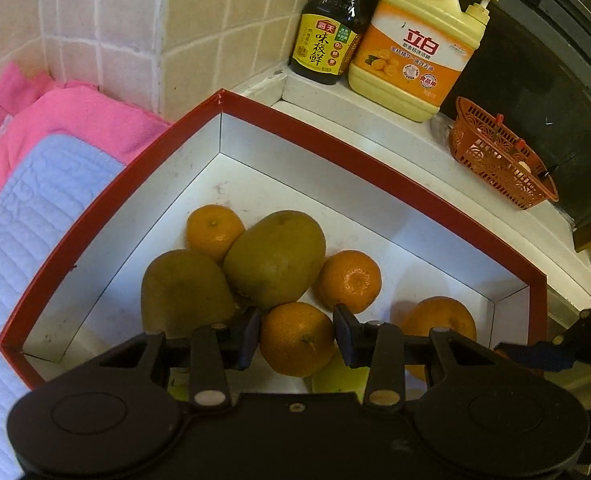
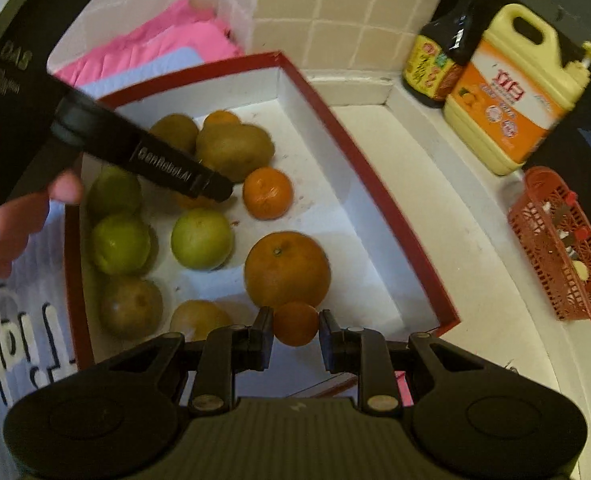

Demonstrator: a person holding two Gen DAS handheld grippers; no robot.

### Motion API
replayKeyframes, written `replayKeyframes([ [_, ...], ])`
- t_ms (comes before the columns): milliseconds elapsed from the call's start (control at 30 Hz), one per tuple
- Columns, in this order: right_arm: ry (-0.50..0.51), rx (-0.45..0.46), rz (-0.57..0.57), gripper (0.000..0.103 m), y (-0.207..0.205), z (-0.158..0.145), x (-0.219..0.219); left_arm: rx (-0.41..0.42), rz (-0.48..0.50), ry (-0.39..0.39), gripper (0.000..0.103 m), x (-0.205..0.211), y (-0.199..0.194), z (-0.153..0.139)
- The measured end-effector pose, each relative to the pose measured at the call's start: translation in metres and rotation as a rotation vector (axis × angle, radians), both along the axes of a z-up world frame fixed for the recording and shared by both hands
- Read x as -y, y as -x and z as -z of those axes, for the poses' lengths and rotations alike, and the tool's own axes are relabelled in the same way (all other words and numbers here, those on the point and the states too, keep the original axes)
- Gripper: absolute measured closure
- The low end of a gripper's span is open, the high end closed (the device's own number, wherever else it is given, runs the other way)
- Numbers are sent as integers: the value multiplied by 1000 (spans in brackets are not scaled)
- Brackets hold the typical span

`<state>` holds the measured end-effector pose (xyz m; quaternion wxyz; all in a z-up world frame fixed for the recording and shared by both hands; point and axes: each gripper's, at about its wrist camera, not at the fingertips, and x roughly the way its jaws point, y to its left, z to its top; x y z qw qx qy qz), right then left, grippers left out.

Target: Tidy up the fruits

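A red box (image 1: 95,216) with a white inside holds mixed fruit. In the left wrist view my left gripper (image 1: 297,334) is shut on a mandarin (image 1: 295,340), beside two kiwis (image 1: 275,258) and more mandarins (image 1: 349,280). In the right wrist view my right gripper (image 2: 295,330) is shut on a small mandarin (image 2: 295,322) over the box's near end, just in front of a large orange (image 2: 287,268). Green fruits (image 2: 201,238) and brown fruits (image 2: 131,306) lie to its left. The left gripper's body (image 2: 167,168) reaches in from the upper left.
A soy sauce bottle (image 1: 327,40) and a yellow detergent jug (image 1: 419,48) stand on the ledge behind the box (image 2: 375,208). A small red basket (image 1: 499,156) sits to the right. Pink and blue cloths (image 1: 47,152) lie left of the box by the tiled wall.
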<state>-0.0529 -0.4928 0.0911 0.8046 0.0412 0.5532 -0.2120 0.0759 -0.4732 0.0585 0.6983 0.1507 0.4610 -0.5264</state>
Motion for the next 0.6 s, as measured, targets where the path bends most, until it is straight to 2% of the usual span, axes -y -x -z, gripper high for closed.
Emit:
replayKeyframes([
  [333, -30, -29, -16, 77, -9, 19, -1, 13, -2, -7, 55, -3, 2, 2],
  [467, -87, -20, 11, 77, -8, 27, 6, 19, -5, -16, 55, -5, 2, 1],
  [600, -101, 17, 40, 72, -1, 19, 8, 13, -8, -4, 43, -11, 5, -5],
])
